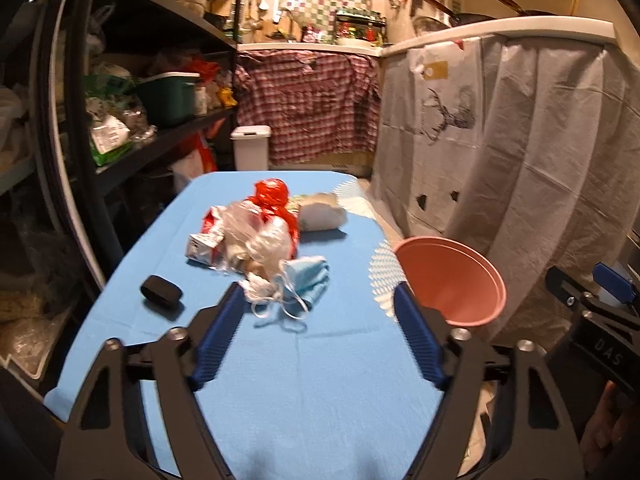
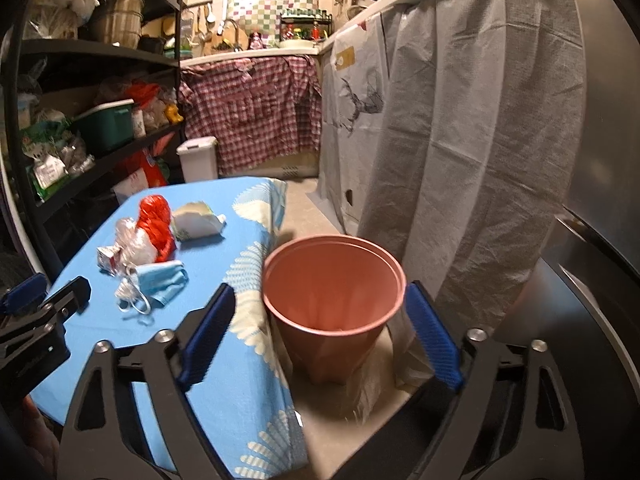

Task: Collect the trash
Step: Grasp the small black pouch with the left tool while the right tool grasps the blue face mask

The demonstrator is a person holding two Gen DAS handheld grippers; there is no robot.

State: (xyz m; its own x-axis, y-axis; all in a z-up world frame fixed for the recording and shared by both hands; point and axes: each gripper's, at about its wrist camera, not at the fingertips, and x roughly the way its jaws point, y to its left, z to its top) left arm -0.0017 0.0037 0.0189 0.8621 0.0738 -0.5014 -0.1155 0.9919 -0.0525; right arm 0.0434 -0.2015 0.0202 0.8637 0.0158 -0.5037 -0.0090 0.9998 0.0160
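Trash lies on the blue table (image 1: 280, 380): a blue face mask (image 1: 308, 282) with white straps, clear plastic bags (image 1: 256, 240), a red plastic bag (image 1: 274, 196), a small carton (image 1: 200, 248) and a wrapped bundle (image 1: 320, 212). A pink bin (image 1: 452, 276) stands on the floor right of the table; in the right wrist view the pink bin (image 2: 332, 276) looks empty. My left gripper (image 1: 320, 300) is open, just short of the mask. My right gripper (image 2: 320, 300) is open above the bin, and the mask (image 2: 164, 280) lies to its left.
A small black object (image 1: 160, 292) lies on the table's left side. Dark shelves (image 1: 140, 100) full of goods line the left. A white lidded bin (image 1: 250, 148) stands beyond the table. A grey sheet (image 1: 520, 140) covers the counter on the right.
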